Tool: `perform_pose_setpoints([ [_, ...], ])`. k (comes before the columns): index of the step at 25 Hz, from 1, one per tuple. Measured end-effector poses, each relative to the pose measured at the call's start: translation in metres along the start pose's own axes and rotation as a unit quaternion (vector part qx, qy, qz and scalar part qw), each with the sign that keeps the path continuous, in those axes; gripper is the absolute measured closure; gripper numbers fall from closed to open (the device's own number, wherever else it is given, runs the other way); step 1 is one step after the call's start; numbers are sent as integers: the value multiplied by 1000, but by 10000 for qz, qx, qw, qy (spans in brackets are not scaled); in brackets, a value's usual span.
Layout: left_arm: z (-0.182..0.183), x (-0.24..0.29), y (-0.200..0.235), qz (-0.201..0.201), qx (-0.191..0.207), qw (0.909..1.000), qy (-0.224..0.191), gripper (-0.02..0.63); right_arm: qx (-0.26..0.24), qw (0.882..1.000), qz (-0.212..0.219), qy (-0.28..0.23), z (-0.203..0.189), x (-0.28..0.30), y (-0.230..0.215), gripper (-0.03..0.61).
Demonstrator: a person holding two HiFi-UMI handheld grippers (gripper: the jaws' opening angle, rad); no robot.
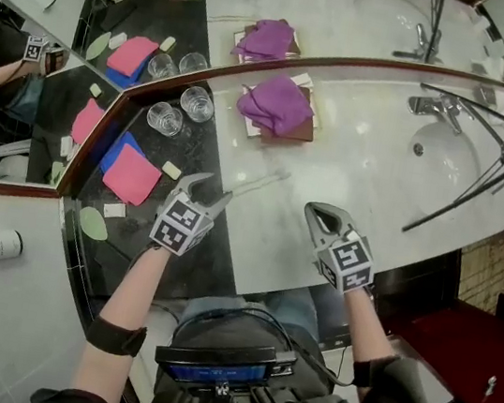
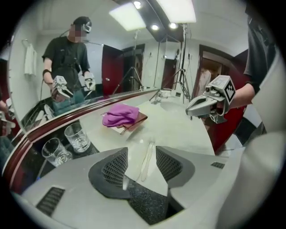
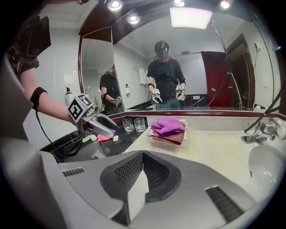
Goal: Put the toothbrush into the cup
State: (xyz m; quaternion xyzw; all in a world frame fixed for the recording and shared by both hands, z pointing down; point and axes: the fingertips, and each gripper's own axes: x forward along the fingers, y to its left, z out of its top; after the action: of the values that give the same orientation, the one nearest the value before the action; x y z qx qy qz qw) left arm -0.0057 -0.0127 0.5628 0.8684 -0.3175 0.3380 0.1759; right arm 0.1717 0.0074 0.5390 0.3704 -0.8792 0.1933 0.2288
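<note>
A clear toothbrush lies flat on the pale counter, in front of the purple cloth. My left gripper is open just short of its near end. In the left gripper view the toothbrush shows in the gap between the jaws of that gripper, and neither pad touches it. Two empty glass cups stand on the dark counter section to the left, also visible as cups. My right gripper hangs shut and empty near the front edge, to the right of the toothbrush. Its jaws meet with nothing between them.
A purple cloth rests on a brown pad behind the toothbrush. Pink and blue cloths and small soap pieces lie on the dark section. A sink with faucet and black tripod legs fill the right side. A mirror backs the counter.
</note>
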Motion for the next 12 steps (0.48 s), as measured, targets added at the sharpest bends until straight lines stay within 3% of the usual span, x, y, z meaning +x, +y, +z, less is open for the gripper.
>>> perform_pose_setpoints([
  [5,-12,50,-4,-370,744,9944,653,419,58,10000,7,53,-23,6,0,566],
  [12,-32,103,-3,-720,1538,9754,1407,422,344,9994,0,16,-44,4,-5,566],
])
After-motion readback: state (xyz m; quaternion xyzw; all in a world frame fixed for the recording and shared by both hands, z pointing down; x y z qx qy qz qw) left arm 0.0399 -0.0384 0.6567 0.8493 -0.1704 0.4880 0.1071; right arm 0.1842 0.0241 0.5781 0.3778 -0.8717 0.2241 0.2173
